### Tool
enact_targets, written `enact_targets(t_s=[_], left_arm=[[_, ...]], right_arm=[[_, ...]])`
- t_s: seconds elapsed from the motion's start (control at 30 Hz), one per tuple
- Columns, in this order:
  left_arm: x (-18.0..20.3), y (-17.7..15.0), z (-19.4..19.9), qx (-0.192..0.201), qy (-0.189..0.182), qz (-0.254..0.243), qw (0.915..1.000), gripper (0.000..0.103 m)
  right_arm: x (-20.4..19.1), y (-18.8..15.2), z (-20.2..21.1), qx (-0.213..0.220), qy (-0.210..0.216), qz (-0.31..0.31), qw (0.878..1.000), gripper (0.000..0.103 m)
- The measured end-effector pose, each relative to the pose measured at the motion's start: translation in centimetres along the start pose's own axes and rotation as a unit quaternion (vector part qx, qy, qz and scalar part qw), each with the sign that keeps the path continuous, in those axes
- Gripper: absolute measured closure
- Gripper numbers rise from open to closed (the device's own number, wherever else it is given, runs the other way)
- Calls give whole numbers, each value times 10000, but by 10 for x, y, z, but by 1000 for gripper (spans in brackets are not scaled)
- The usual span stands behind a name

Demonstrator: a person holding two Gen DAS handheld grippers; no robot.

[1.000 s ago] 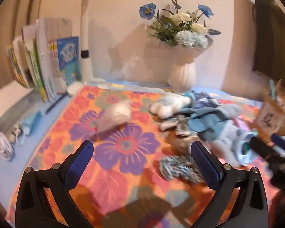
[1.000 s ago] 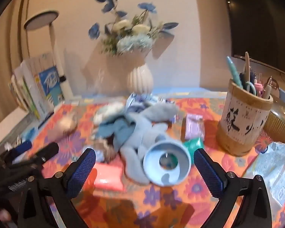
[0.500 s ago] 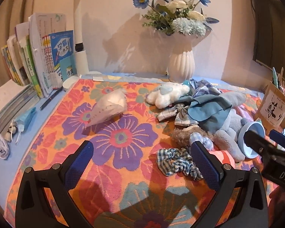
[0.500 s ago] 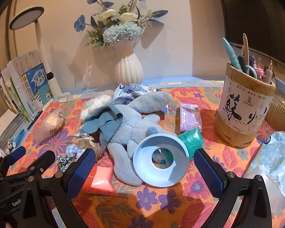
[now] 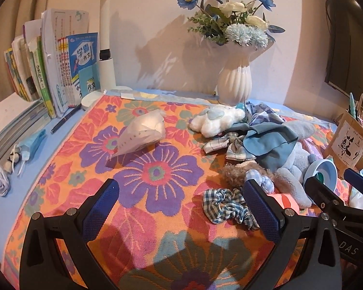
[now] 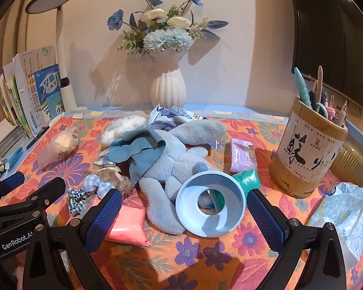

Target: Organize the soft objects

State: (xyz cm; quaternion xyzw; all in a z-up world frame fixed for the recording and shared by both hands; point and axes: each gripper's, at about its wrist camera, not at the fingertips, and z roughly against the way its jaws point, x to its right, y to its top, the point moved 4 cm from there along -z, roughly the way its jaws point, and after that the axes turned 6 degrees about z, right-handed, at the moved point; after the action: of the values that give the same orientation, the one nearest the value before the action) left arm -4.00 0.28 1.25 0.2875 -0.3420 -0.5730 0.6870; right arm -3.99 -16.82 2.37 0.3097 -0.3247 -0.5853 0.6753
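Observation:
A pile of soft things lies on the floral cloth (image 5: 142, 207): a grey-blue plush rabbit (image 6: 181, 154), a teal cloth (image 6: 142, 152) over it, a white plush (image 5: 217, 120), a brown fuzzy toy (image 5: 239, 171), a checked scrunchie (image 5: 230, 207) and a plaid bow (image 5: 230, 145). My left gripper (image 5: 181, 212) is open and empty, just left of the scrunchie. My right gripper (image 6: 184, 217) is open and empty, in front of a blue funnel-shaped ring (image 6: 210, 203) beside the rabbit.
A white vase of flowers (image 6: 168, 89) stands at the back. Books (image 5: 53, 70) and a lamp post (image 5: 106, 48) stand at the left. A bamboo pen holder (image 6: 307, 152), tissue pack (image 6: 346, 212), purple packet (image 6: 242, 154), pink pouch (image 6: 128, 222) and white bag (image 5: 142, 133) lie around.
Both grippers have moved closer to the table and steadied; the pile now looks larger and sharper. Both stay open and empty.

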Motion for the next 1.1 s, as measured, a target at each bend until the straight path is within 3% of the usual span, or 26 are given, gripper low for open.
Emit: enact_targets(t_s=[1.1], left_arm=[[-1,0,-8,-214,78,41,9997,1]], right_arm=[[-1,-1,-9,-182,-3,47,9998,0]])
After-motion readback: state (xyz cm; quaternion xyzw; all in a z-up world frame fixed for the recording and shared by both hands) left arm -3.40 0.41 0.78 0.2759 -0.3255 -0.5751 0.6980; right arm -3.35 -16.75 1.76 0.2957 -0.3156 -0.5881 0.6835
